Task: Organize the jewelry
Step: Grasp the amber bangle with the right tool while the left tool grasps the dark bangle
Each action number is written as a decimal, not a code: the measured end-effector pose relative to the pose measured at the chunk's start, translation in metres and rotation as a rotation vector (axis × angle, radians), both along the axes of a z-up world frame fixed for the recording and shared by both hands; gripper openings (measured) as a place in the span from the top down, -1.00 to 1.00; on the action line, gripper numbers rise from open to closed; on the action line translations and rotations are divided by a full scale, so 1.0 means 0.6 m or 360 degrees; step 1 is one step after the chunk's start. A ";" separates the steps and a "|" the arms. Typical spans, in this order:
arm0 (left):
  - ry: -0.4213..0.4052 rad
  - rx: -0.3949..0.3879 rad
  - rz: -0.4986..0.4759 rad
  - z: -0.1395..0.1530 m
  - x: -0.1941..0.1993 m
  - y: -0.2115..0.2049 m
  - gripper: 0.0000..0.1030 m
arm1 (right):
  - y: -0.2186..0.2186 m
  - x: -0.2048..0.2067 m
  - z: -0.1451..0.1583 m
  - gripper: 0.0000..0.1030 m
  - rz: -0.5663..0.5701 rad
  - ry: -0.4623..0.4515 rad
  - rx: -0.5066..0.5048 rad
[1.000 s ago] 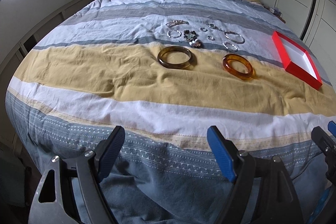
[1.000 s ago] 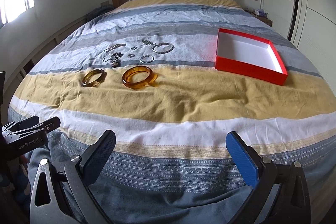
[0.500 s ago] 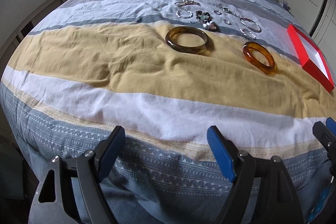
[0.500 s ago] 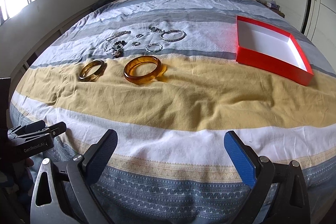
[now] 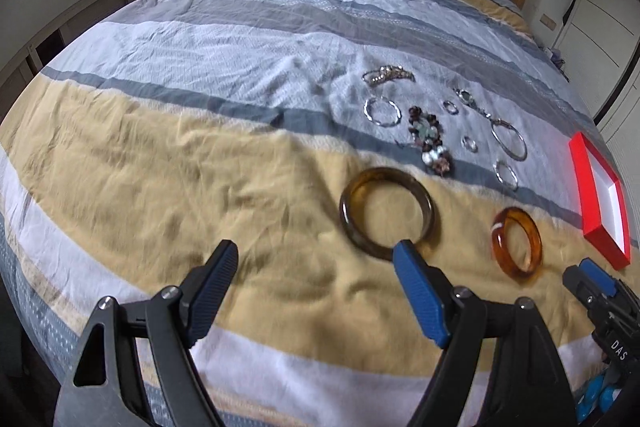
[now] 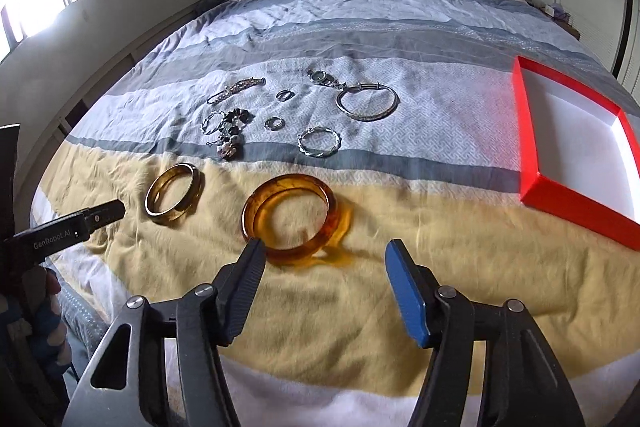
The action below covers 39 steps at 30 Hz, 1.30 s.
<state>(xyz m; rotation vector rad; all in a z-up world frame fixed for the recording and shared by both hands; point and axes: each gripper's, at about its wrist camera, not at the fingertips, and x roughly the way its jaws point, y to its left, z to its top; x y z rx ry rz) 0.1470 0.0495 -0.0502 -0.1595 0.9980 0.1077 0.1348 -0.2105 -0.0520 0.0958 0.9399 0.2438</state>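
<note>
While both jaws gape, two amber bangles (image 6: pixel 290 217) lie apart

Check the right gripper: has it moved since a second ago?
Yes. The right gripper moved forward over the bed: its open fingers now sit beside the amber bangle, which lay well ahead before.

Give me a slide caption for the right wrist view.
Open right hand-held gripper nears orange bangle on striped bed.

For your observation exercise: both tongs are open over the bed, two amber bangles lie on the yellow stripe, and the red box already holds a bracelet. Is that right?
Not quite. The red box is empty, its white inside bare, as the right wrist view shows. The rest stands.
</note>
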 end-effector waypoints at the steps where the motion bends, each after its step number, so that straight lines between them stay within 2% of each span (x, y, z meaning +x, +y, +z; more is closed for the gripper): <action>1: 0.0005 -0.0005 -0.0001 -0.003 0.014 0.001 -0.52 | 0.001 0.012 -0.005 -0.08 0.0006 0.0017 0.0013; 5: 0.0041 -0.0010 -0.0013 -0.025 0.057 0.002 -0.51 | 0.005 0.054 -0.029 0.06 0.0011 0.0093 0.0039; 6: 0.0053 -0.0008 -0.0017 -0.033 0.065 0.001 -0.50 | 0.006 0.062 -0.036 0.15 0.0014 0.0113 0.0046; 10: 0.0122 0.0019 -0.0035 -0.070 0.088 -0.003 -0.28 | 0.013 0.083 -0.069 0.37 0.0040 0.0199 0.0045; 18: 0.0096 0.0124 -0.0076 -0.102 0.107 -0.017 -0.13 | 0.028 0.095 -0.105 0.38 0.0096 0.0185 -0.0038; 21: 0.0056 0.0158 -0.0094 -0.102 0.114 -0.027 0.12 | 0.037 0.098 -0.109 0.44 0.0135 0.0157 -0.0114; 23: 0.0042 0.0181 -0.0124 -0.099 0.115 -0.038 0.44 | 0.039 0.099 -0.108 0.51 0.0147 0.0146 -0.0135; 26: 0.0038 0.0218 -0.0151 -0.094 0.113 -0.050 0.81 | 0.042 0.099 -0.104 0.74 0.0156 0.0126 -0.0182; 31: 0.0032 0.0201 -0.0101 -0.075 0.094 -0.049 0.84 | 0.054 0.082 -0.082 0.79 0.0182 0.0063 -0.0310; 39: -0.0054 0.0254 -0.0111 -0.013 0.036 -0.053 0.86 | 0.031 0.023 -0.010 0.81 0.0119 -0.0049 -0.0290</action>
